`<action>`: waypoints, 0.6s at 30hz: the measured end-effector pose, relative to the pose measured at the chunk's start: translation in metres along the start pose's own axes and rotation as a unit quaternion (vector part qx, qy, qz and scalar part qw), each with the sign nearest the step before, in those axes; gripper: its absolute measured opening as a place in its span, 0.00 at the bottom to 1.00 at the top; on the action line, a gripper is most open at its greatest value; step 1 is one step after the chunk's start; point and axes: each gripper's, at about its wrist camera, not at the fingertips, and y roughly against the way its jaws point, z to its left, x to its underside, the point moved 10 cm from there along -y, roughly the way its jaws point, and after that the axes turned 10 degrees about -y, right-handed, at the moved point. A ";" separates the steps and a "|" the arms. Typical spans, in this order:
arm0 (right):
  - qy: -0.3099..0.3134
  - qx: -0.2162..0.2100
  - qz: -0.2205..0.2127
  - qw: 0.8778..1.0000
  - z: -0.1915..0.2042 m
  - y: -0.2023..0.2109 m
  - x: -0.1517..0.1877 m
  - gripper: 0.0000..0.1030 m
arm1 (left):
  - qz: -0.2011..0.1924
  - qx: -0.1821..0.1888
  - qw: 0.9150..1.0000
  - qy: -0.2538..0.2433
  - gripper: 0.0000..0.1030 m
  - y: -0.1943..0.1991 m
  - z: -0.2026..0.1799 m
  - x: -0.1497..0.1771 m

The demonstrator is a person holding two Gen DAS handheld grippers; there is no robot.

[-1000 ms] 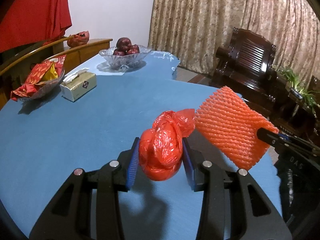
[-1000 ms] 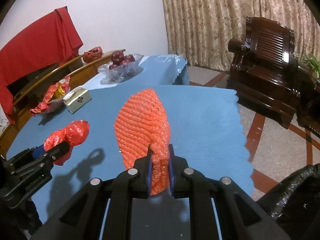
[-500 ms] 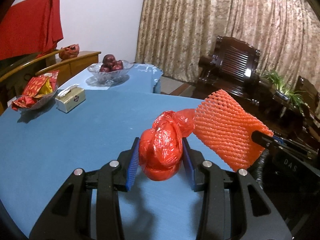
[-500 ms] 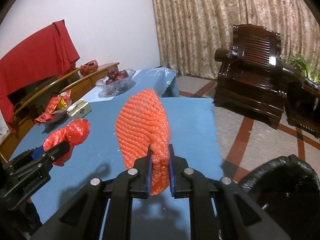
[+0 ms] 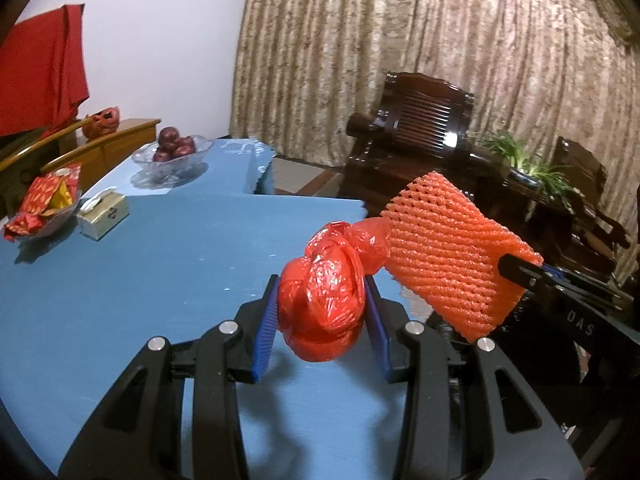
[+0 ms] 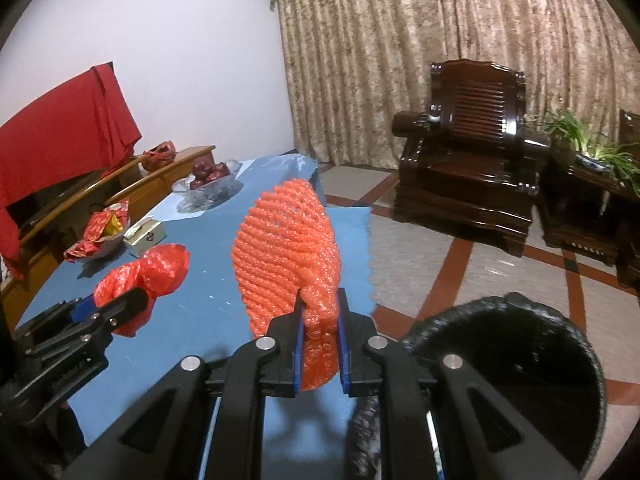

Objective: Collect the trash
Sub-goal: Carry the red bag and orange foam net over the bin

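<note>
Nearby, left gripper clamps red bag, right gripper pinches foam net, beside black bin

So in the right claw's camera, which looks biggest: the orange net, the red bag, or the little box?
1. Orange foam net, though it's nearest the camera.
2. Red bag.
3. Tissue box, farther back, so really unsure.

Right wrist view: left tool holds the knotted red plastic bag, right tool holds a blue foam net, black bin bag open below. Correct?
Not quite. The foam net in the right tool is orange, not blue, as the right wrist view shows. The left tool does hold the knotted red plastic bag, and the black bin bag is open below.
</note>
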 end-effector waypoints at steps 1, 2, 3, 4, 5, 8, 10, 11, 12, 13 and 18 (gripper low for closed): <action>-0.002 0.002 -0.002 1.000 -0.004 0.003 0.000 0.13 | -0.001 0.003 1.000 -0.003 0.38 0.001 -0.005 -0.001; -0.005 0.006 -0.004 1.000 -0.011 0.008 -0.001 0.13 | -0.003 0.007 1.000 -0.006 0.38 0.003 -0.012 -0.002; -0.007 0.009 -0.006 1.000 -0.015 0.011 -0.001 0.13 | -0.004 0.013 1.000 -0.010 0.38 0.004 -0.020 -0.003; -0.010 0.012 -0.008 1.000 -0.020 0.015 -0.001 0.13 | -0.004 0.016 1.000 -0.013 0.38 0.004 -0.025 -0.004; -0.012 0.016 -0.011 1.000 -0.025 0.019 -0.001 0.13 | -0.005 0.021 1.000 -0.017 0.38 0.005 -0.032 -0.004; -0.018 0.026 -0.018 0.999 -0.043 0.031 -0.001 0.13 | -0.006 0.035 0.999 -0.027 0.38 0.006 -0.052 -0.005; -0.022 0.036 -0.021 0.999 -0.056 0.038 0.000 0.13 | -0.006 0.045 0.998 -0.035 0.38 0.005 -0.065 -0.005; -0.024 0.041 -0.023 0.999 -0.062 0.042 0.000 0.13 | -0.006 0.051 0.998 -0.040 0.38 0.005 -0.072 -0.005; -0.026 0.046 -0.024 0.998 -0.068 0.045 0.000 0.13 | -0.006 0.057 0.997 -0.044 0.38 0.004 -0.079 -0.004; -0.028 0.050 -0.025 0.998 -0.075 0.048 0.001 0.13 | -0.004 0.066 0.997 -0.050 0.38 0.002 -0.090 -0.003; -0.044 0.083 -0.029 0.995 -0.113 0.064 0.006 0.13 | 0.001 0.096 0.993 -0.072 0.38 -0.006 -0.125 0.003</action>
